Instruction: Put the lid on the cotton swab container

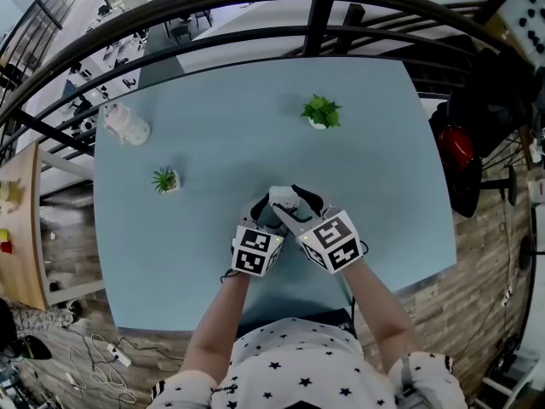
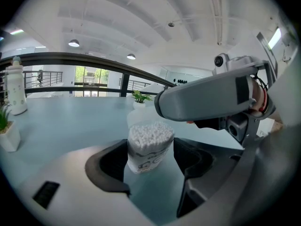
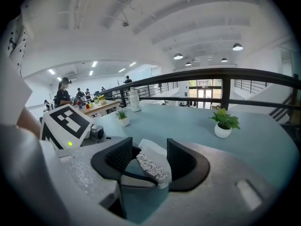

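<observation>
The cotton swab container [image 2: 149,145] is a small clear tub packed with white swabs, standing on the blue table [image 1: 204,92] with its top uncovered. My left gripper [image 2: 150,155] is shut on its sides. In the head view both grippers meet over the container [image 1: 283,198] near the table's front middle, left gripper [image 1: 271,204] beside right gripper [image 1: 295,201]. My right gripper [image 3: 149,157] is shut on the white lid [image 3: 153,149], held tilted just above the swabs [image 3: 151,168]. The right gripper's grey finger [image 2: 207,98] crosses above the container in the left gripper view.
A green potted plant [image 1: 321,112] stands at the back right of the table, a smaller plant [image 1: 165,180] at the left, and a white bottle [image 1: 126,123] at the back left. A dark railing [image 1: 255,37] curves behind the table. A person's arms reach in from the front edge.
</observation>
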`<state>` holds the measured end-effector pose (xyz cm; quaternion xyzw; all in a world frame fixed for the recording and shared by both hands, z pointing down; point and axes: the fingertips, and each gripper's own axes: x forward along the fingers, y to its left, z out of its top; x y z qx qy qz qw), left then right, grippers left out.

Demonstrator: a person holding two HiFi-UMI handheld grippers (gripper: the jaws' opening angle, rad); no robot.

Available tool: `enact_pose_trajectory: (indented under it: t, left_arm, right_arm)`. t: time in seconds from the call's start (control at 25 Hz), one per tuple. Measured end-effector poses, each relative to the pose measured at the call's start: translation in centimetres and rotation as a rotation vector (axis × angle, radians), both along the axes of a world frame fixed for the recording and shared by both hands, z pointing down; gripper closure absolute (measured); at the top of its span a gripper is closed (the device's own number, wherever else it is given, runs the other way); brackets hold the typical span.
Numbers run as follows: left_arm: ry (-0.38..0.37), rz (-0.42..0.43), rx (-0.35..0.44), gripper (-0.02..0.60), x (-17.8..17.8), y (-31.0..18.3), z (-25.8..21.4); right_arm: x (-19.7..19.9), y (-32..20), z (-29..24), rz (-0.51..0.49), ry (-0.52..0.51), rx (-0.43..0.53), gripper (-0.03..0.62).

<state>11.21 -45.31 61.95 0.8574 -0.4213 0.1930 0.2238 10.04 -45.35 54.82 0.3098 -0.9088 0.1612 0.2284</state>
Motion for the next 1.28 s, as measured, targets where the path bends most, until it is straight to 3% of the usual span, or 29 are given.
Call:
enact_pose_trajectory:
  t: [1.28]
  left_arm:
    - [-0.014,-0.008,-0.023,0.301,-0.3,-0.1,0.5]
  right_arm:
    - [-0.2,1.6,2.1,0.010,0.031,-0.059,0.381]
